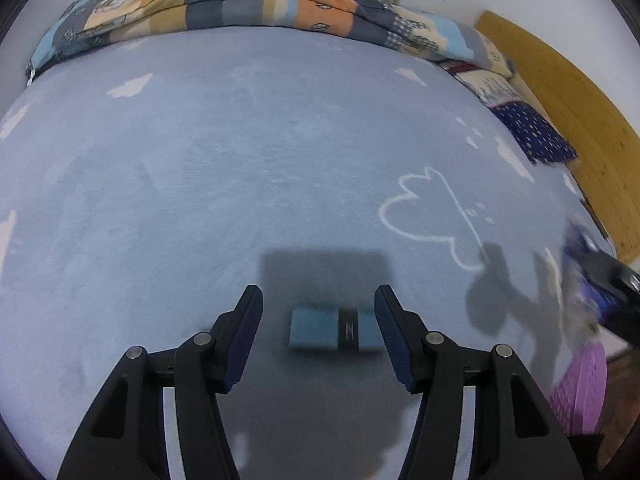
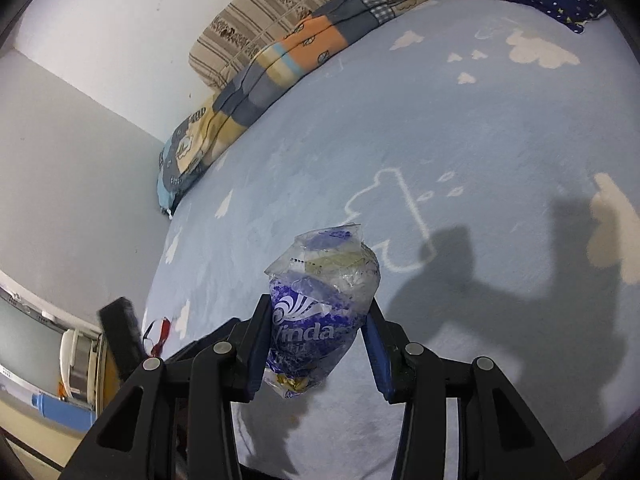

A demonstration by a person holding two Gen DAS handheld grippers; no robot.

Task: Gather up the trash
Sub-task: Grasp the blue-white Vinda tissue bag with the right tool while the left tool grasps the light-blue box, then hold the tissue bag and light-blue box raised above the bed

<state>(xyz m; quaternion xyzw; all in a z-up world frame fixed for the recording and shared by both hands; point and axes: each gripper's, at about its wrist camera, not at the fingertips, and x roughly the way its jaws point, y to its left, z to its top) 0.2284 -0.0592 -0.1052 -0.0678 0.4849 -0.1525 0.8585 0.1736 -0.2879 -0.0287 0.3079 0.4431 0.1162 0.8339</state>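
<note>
My left gripper [image 1: 319,308] is open just above the blue bed sheet [image 1: 240,160]. A small blue box with a black band [image 1: 334,329] lies on the sheet between its fingers, untouched. My right gripper [image 2: 316,320] is shut on a crumpled clear and purple plastic tissue wrapper [image 2: 322,300] and holds it above the sheet [image 2: 440,120]. The right gripper with the wrapper [image 1: 584,280] shows blurred at the right edge of the left wrist view.
A patchwork quilt [image 1: 240,4] and pillows [image 1: 528,128] lie along the far side of the bed. A purple perforated basket [image 1: 580,392] stands beside the bed at the right. A wooden headboard [image 1: 560,100] lines the right side. A red and white item [image 2: 158,334] lies near the bed's left edge.
</note>
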